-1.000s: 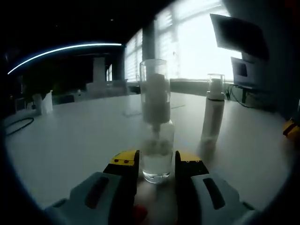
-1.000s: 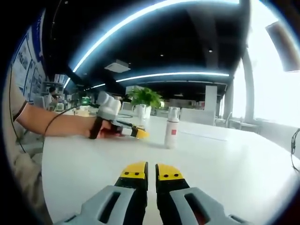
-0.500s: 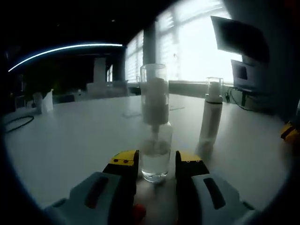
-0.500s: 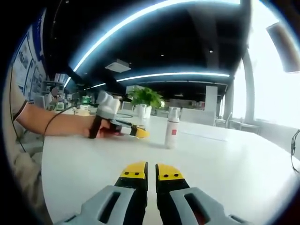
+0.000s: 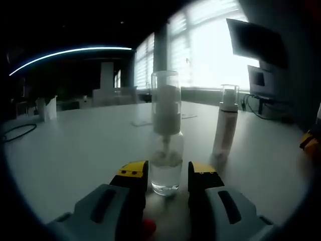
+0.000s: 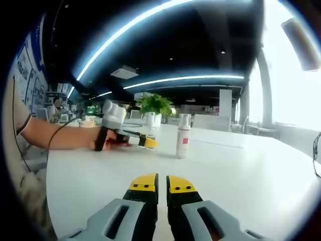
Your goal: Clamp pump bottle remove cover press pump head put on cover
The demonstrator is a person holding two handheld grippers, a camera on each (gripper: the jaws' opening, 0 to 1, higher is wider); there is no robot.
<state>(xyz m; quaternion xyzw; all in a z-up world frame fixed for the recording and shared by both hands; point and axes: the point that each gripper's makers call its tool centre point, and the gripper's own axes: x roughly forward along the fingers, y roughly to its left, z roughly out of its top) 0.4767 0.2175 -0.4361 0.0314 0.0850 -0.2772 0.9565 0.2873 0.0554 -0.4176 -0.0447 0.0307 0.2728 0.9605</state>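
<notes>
The white counter [image 5: 75, 145] spreads wide and bare to the left of the left tongs [image 5: 168, 175], running back to a far edge under bright windows [image 5: 210, 45]; in the right gripper view the same counter [image 6: 251, 175] lies open ahead and to the right of the right tongs [image 6: 161, 184], out to a curved far edge. A dark monitor [image 5: 256, 40] hangs high at the right of the left gripper view, and a black cable [image 5: 17, 131] loops near the counter's left edge. A potted plant [image 6: 156, 104] stands far back on the counter in the right gripper view. The person's forearm [image 6: 60, 135] reaches in from the left there, holding the left tongs [image 6: 143, 142] low over the counter. The pump bottle [image 5: 166, 145] stands upright between the yellow tips of the left tongs, which are parted around its base; whether they touch its sides cannot be told. It is clear, holds a little clear liquid at the bottom, has a white pump head, and its tall transparent cover [image 5: 166, 100] is still on. A second, slimmer white bottle [image 5: 225, 123] with its own clear cap stands upright near it to the right, apart from it; in the right gripper view this white bottle [image 6: 183, 135] shows a red mark and stands just right of the left tongs. The right tongs are closed on nothing, low over bare counter, well apart from both bottles.
</notes>
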